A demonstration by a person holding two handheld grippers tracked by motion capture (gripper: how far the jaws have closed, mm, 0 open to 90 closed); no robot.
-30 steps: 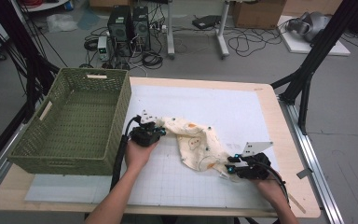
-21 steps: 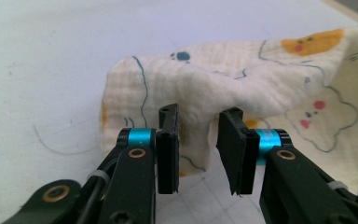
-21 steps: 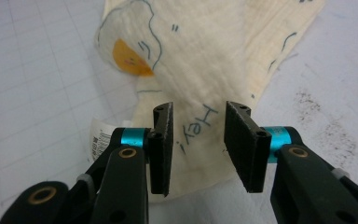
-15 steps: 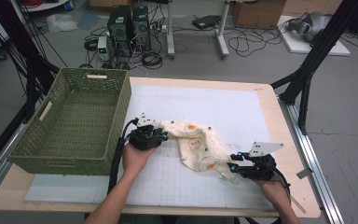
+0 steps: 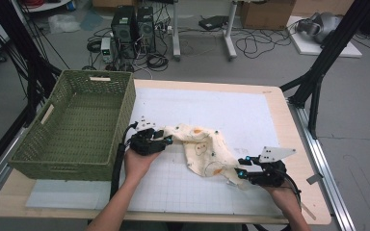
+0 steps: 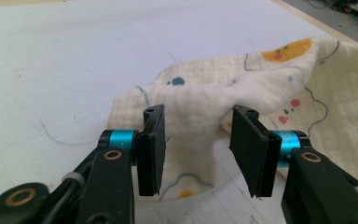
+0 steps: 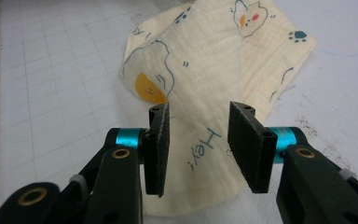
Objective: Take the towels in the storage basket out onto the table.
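Both grippers' jaws apart, L gripper (image 6: 198,154) & R gripper (image 7: 198,149) astride cloth (image 5: 207,151) edges.

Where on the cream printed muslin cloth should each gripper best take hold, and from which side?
Probably at its two far ends. The cream printed muslin cloth lies crumpled in a long strip; its raised fold stands between the open left gripper jaws, and its flat edge lies between the open right gripper jaws. Approach low, from outside.

A green woven basket (image 5: 72,127) sits empty just left of my left tongs, on the white gridded mat (image 5: 212,108).
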